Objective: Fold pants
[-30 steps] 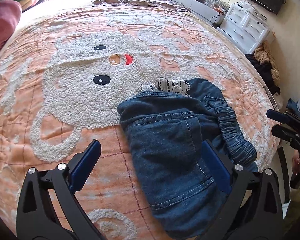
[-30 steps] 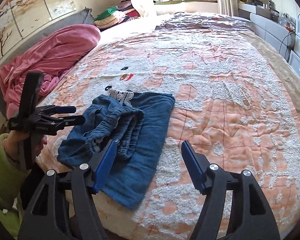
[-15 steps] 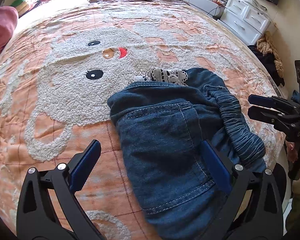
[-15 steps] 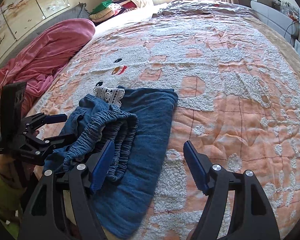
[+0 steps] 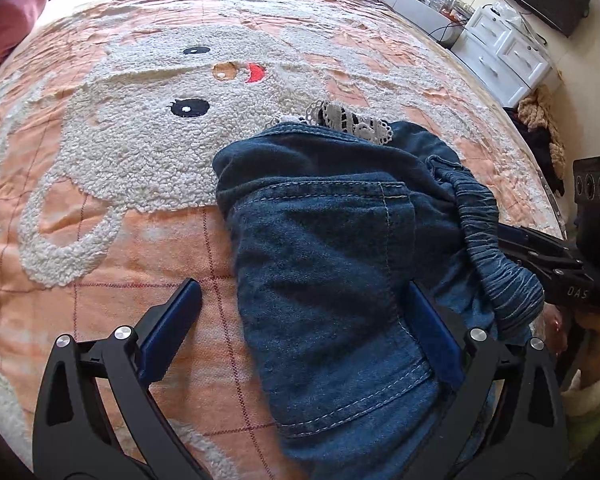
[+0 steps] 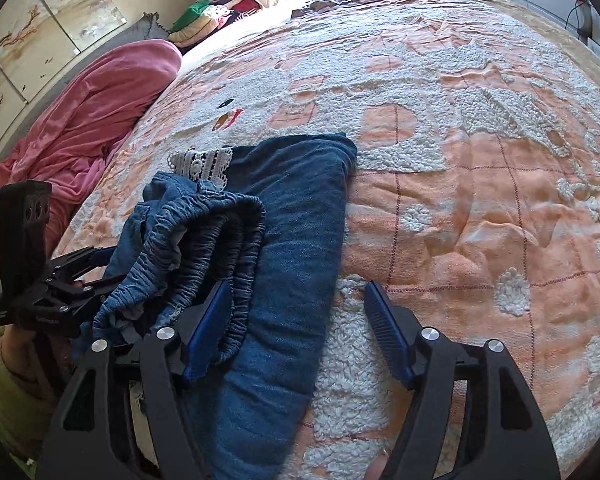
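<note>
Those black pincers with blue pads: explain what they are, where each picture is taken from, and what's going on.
They are hand-held grippers, one in each of a person's hands, each with a camera looking along its fingers. One picture is from the left gripper, the other from the right gripper.

On the peach quilted bedspread with a fluffy white cartoon face lie folded blue denim pants with a gathered elastic waistband and white lace trim.

Nothing is clamped yet. Both grippers straddle the pants; the left is open and the right is closing.

1 pants (image 5: 332, 280), 2 hand-held grippers, 1 bedspread (image 5: 140, 160).
</note>
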`<state>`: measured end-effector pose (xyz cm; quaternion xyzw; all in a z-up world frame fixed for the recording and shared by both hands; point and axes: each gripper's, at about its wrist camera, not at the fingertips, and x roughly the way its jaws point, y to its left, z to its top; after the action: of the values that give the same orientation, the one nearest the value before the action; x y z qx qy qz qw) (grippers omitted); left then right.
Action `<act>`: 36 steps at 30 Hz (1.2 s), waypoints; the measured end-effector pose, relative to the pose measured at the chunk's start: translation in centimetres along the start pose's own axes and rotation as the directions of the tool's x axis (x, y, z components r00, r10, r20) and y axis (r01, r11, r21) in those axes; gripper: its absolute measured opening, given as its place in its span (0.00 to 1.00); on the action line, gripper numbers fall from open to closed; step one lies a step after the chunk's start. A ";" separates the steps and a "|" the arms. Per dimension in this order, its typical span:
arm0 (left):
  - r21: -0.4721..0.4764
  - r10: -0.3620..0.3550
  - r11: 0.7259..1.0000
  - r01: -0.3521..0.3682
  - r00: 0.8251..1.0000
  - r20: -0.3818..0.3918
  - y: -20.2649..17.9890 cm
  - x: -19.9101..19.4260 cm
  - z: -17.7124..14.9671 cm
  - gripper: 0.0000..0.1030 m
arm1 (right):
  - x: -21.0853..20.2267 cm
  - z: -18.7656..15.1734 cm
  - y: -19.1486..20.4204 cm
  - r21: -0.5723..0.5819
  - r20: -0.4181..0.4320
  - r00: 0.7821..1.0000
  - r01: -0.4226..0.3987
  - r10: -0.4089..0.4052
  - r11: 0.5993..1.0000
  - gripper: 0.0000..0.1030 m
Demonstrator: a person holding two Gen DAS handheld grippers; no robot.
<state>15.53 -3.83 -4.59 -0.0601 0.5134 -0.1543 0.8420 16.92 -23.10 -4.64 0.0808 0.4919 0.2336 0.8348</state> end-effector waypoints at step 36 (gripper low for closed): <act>-0.051 0.009 0.999 0.000 0.985 0.173 1.7 -6.2 5.4 0.18 | -0.8 7.0 6.4 -0.126 0.204 0.977 -0.029 0.054 0.992 0.05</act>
<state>18.06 -0.52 2.71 -0.0934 0.4421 -0.1337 0.8820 20.65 -17.21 1.80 0.0637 0.3851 0.2711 0.8799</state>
